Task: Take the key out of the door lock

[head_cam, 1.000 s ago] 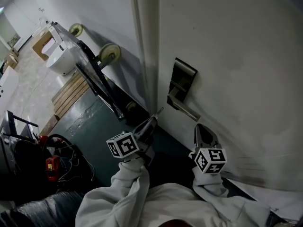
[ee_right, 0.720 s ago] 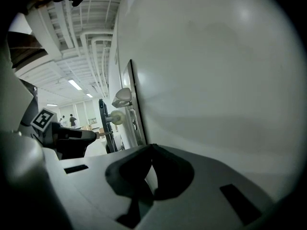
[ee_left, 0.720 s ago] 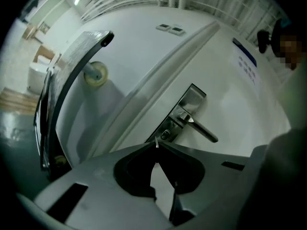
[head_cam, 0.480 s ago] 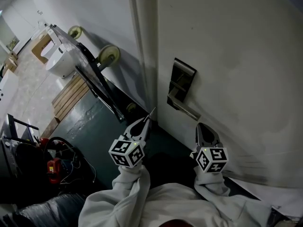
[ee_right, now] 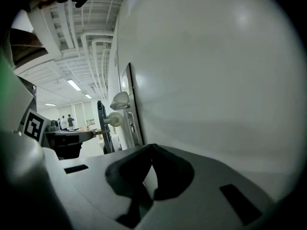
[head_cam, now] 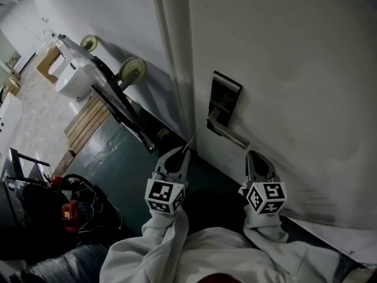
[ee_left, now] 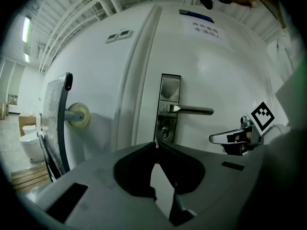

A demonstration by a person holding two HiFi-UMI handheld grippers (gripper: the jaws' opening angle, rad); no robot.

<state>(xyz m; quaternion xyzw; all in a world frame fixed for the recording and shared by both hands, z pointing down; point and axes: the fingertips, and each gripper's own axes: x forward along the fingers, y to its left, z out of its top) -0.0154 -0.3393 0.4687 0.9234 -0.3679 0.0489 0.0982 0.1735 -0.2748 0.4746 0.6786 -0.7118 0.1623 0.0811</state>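
Left claw point(head_cam: 184, 151), pressed together, pinches the key point(head_cam: 189, 140), which is clear of the keyhole point(ee_left: 164, 132) and below the lock plate point(head_cam: 225, 96); right claw point(head_cam: 254, 157) is pressed together on nothing, near the door point(head_cam: 294, 69)

You face a white wall point(head_cam: 118, 16) above a dark green floor point(head_cam: 112, 152), which gives way at your far left to pale, glossy flooring point(head_cam: 32, 108). A platform trolley point(head_cam: 112, 99) is tipped up against the wall, its pale wheels point(head_cam: 134, 69) sticking out. Beside it lie wooden slats point(head_cam: 88, 118), and beyond them stand what looks like a white toilet point(head_cam: 72, 78) and a small wooden stand point(head_cam: 48, 61). Low at your left, a tangle of cables point(head_cam: 88, 199) surrounds something red point(head_cam: 70, 209). Overhead run white ceiling beams point(ee_left: 86, 4) with a bright strip light point(ee_left: 26, 28) — and two switch plates point(ee_left: 120, 34) sit high on the wall.
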